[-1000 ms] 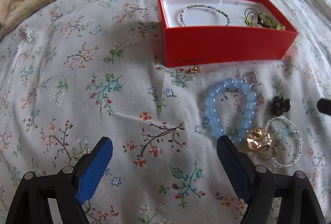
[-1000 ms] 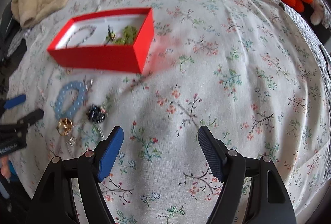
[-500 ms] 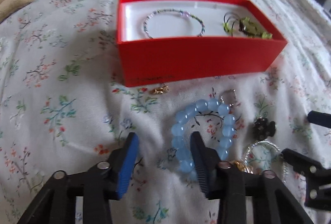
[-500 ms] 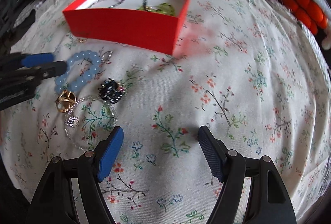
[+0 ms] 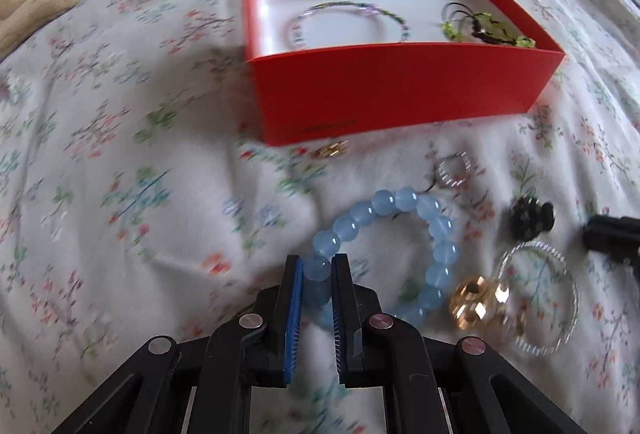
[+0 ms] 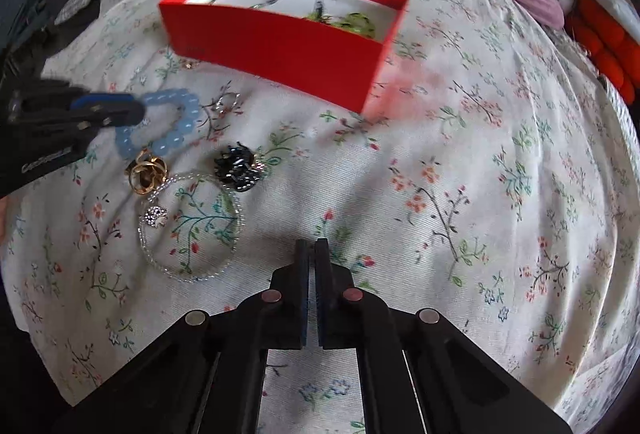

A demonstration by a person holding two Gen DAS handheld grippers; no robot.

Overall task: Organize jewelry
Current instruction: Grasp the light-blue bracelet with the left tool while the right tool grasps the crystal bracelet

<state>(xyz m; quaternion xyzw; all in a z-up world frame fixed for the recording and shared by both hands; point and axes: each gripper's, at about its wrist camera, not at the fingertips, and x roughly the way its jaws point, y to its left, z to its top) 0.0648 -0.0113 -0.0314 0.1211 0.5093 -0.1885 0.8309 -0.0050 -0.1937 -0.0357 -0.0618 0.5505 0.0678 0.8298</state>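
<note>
On the floral bedsheet (image 5: 132, 193), the left gripper (image 5: 316, 270) has just been closing and now pinches the near side of the blue bead bracelet (image 5: 400, 230) between its pads; the rest of the loop lies on the sheet ahead of the fingers. Seen from the right wrist camera, the same bracelet (image 6: 176, 125) is caught at its left edge by that gripper (image 6: 132, 109). The right gripper (image 6: 312, 246) has its jaws drawn together with nothing between them, hovering over bare fabric just right of the thin silver hoop (image 6: 192, 226). Near the hoop lie a gold ring cluster (image 6: 146, 169) and a black beaded piece (image 6: 238, 167), both touching or just beside it. A small silver ring (image 5: 452, 169) and a small gold clasp (image 5: 332, 150) rest between the bracelet and the red box (image 5: 400, 93). Inside the box sit a thin multicoloured bead bracelet (image 5: 348, 21) on the left and a green-and-black piece (image 5: 488, 29) on the right.
</note>
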